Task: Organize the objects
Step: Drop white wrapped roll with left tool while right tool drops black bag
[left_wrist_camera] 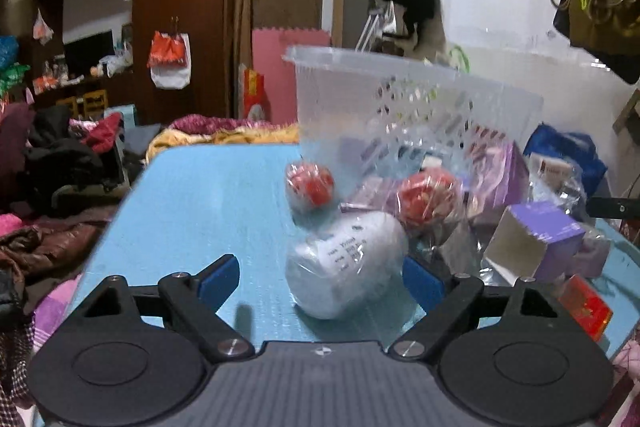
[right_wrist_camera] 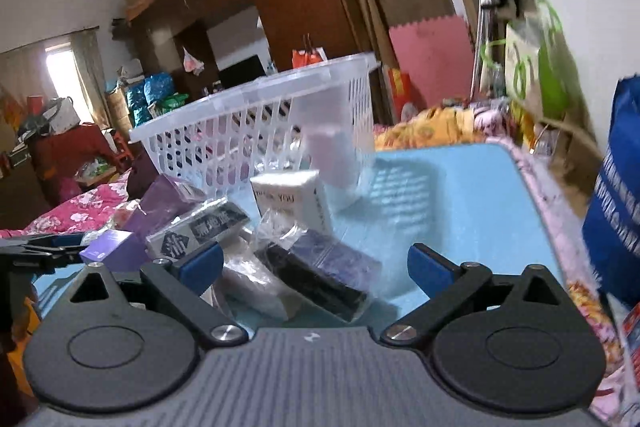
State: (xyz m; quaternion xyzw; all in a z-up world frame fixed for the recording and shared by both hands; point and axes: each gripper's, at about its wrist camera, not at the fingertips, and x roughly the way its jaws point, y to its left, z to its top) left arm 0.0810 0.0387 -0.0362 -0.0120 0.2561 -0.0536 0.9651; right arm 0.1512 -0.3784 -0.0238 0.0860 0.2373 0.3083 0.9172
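A clear plastic basket [left_wrist_camera: 400,107] stands on the blue table [left_wrist_camera: 208,211]; it also shows in the right wrist view [right_wrist_camera: 256,123]. My left gripper [left_wrist_camera: 320,277] is open, its jaws on either side of a white bagged bundle [left_wrist_camera: 344,263] lying on the table. Two red wrapped balls [left_wrist_camera: 310,185] [left_wrist_camera: 428,199] lie behind it. My right gripper [right_wrist_camera: 316,265] is open over a black and purple bagged packet [right_wrist_camera: 320,275]. A white box [right_wrist_camera: 292,195] and a silver-black packet [right_wrist_camera: 200,231] lie just beyond.
A purple open box [left_wrist_camera: 536,243] and a red packet [left_wrist_camera: 586,307] lie at the table's right. Purple boxes [right_wrist_camera: 120,251] sit left of my right gripper. A blue bag [right_wrist_camera: 616,195] stands at the right. Clothes pile around the table [left_wrist_camera: 60,163].
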